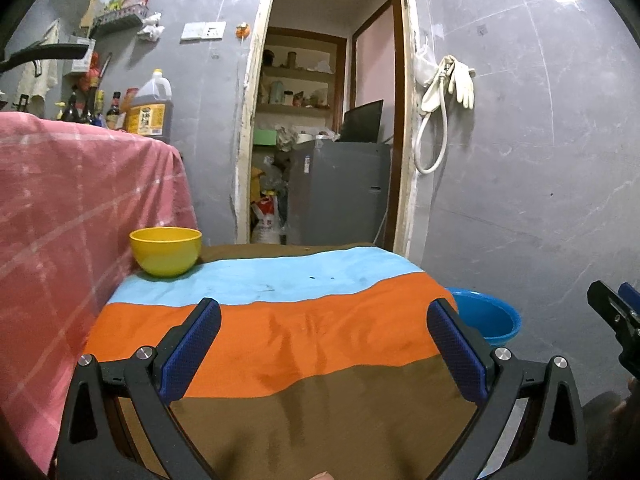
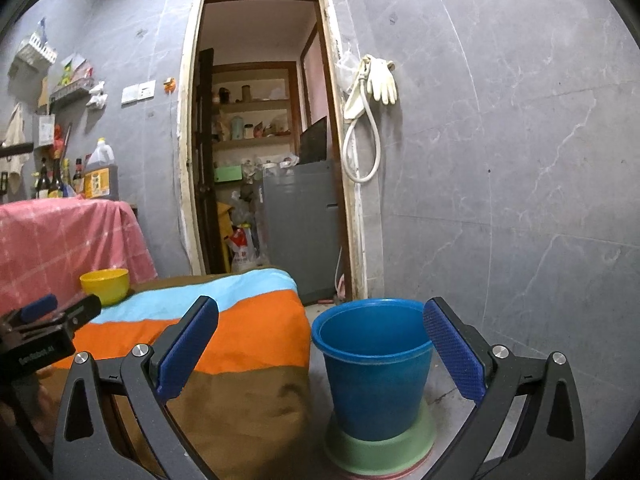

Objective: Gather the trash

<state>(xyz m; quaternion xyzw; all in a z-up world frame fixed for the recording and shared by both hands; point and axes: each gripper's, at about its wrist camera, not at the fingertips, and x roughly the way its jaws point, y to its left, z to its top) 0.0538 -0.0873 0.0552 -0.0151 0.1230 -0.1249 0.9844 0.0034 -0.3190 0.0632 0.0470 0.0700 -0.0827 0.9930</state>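
A blue bin stands on a green base on the floor, right of a low table; its rim also shows in the left wrist view. My right gripper is open and empty, held just in front of the bin. My left gripper is open and empty above the table's striped cloth. A yellow bowl sits at the table's far left corner. No loose trash shows on the cloth.
A pink-draped counter with bottles and an oil jug stands left of the table. A doorway behind shows a grey cabinet and shelves. Gloves and a hose hang on the grey wall.
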